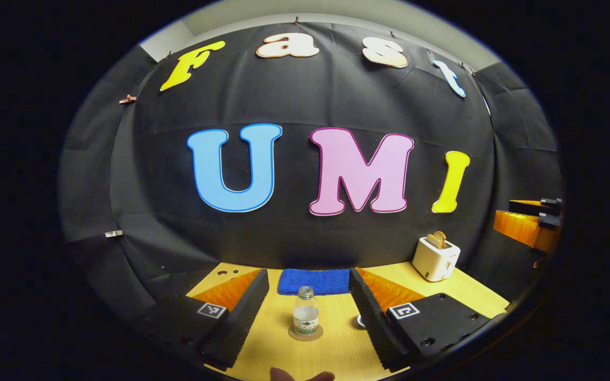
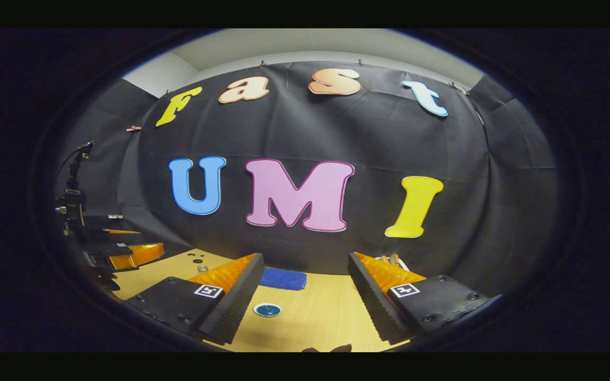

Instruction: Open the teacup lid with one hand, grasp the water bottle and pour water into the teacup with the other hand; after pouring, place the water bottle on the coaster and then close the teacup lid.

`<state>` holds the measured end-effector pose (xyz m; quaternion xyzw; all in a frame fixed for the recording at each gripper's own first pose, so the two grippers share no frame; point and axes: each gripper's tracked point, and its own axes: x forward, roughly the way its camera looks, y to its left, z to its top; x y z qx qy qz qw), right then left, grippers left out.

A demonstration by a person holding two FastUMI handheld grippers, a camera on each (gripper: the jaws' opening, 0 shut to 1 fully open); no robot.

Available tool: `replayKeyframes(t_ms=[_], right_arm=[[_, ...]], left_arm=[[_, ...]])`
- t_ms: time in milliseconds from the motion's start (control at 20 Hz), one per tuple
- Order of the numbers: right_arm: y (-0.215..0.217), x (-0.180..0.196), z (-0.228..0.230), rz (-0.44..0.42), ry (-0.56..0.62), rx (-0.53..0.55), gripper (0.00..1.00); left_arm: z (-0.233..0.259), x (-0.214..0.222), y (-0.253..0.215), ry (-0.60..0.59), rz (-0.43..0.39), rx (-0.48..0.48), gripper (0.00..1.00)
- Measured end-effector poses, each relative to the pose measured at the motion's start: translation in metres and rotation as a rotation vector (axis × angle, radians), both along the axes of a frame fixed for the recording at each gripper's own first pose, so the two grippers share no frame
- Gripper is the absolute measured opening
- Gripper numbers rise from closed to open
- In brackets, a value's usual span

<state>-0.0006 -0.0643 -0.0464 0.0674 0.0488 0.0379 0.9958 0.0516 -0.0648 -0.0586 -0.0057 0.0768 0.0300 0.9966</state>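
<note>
A: Status, big to small?

B: Light wooden tabletop [image 1: 331,349] runs across the bottom of the left gripper view. White boxy toaster [image 1: 436,257] with toast in its slot sits right of centre. Folded blue cloth [image 1: 314,281] lies at the table's far edge, lower centre.

A: Grippers?

B: Left gripper [image 1: 309,312] has its jaws spread wide, grasping nothing. Right gripper [image 2: 305,304] the same: fingers well apart, nothing between them but bare table. The other gripper shows at the right edge of the left gripper view and at the left edge of the right gripper view.

A: Task items?

B: Small clear plastic water bottle [image 1: 305,311], capped and upright, stands on a round brown coaster [image 1: 305,333], lower centre of the left gripper view, between the fingers but touching neither. Round dark teal teacup lid [image 2: 267,309] is at lower centre-left of the right gripper view, just beside the left finger. Can't tell the cup under it.
</note>
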Motion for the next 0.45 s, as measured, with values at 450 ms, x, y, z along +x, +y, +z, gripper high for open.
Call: replayKeyframes(t_ms=[450], right_arm=[[-0.006, -0.008, 0.003, 0.037, -0.020, -0.010, 0.98]], left_arm=[[0.010, -0.005, -0.013, -0.011, 0.012, 0.016, 0.96]])
